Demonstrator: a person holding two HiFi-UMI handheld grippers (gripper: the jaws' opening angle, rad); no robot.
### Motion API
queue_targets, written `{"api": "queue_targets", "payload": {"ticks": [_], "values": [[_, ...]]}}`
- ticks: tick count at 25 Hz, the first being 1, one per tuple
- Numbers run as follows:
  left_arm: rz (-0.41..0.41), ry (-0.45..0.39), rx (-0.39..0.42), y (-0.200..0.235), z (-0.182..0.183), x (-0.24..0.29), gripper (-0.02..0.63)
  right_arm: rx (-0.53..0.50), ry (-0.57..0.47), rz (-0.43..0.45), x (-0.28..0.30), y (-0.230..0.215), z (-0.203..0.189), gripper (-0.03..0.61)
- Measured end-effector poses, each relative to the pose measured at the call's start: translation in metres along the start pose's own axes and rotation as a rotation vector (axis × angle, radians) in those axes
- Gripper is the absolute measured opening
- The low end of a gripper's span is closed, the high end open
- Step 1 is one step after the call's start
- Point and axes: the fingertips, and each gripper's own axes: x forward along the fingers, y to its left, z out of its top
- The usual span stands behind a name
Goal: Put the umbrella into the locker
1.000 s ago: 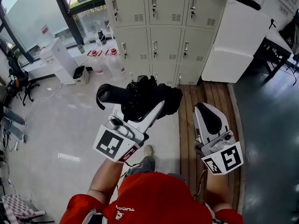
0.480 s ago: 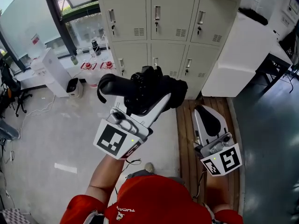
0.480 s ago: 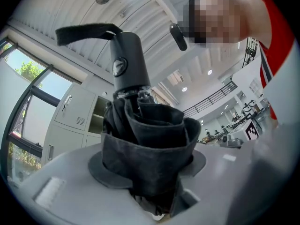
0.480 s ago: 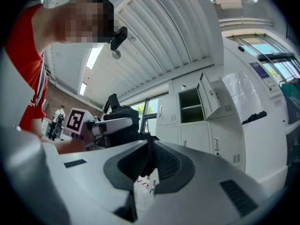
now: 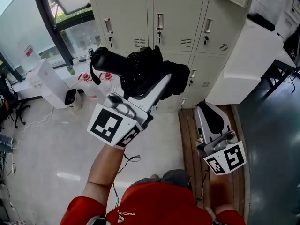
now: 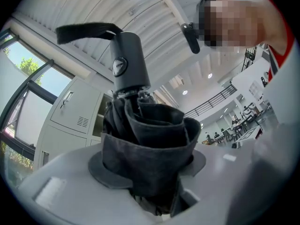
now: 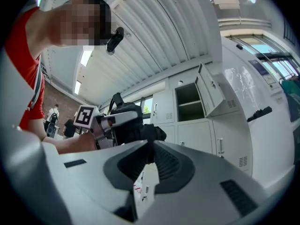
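A black folded umbrella is clamped across my left gripper, its handle and strap sticking out to the left. In the left gripper view the folded cloth fills the space between the jaws, and the handle points up. My right gripper is lower on the right, shut with nothing in it; its pads meet in the right gripper view. Grey lockers stand just ahead, their doors closed in the head view. The right gripper view shows one locker open, its door swung out.
A large white cabinet stands right of the lockers, beside a strip of wooden floor. At the left are a small white unit, some bottles on the floor and a glass wall. An office chair is at the far left.
Both grippers have moved forward toward the lockers, which now look nearer and larger. The left gripper with the umbrella has also risen. The right gripper stays shut.
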Motion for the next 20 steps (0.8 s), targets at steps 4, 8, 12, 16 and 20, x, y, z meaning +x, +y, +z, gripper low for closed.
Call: {"api": "queue_targets", "payload": {"ticks": [4, 8, 12, 16, 20], "values": [[0.004, -0.010, -0.009, 0.028, 0.001, 0.023, 0.236, -0.049, -0.019, 0.004, 0.033, -0.022, 0.012, 0.005], [0.010, -0.017, 0.024, 0.048, -0.001, 0.048, 0.236, -0.117, -0.043, 0.025, 0.075, -0.056, 0.034, 0.005], [0.016, -0.035, 0.076, 0.064, 0.002, 0.080, 0.236, -0.145, -0.071, 0.041, 0.109, -0.095, 0.056, 0.005], [0.029, -0.049, 0.130, 0.082, 0.003, 0.121, 0.236, -0.179, -0.063, 0.041, 0.133, -0.137, 0.060, 0.005], [0.046, -0.069, 0.206, 0.099, 0.008, 0.168, 0.236, -0.179, -0.050, 0.052, 0.151, -0.179, 0.059, 0.007]]}}
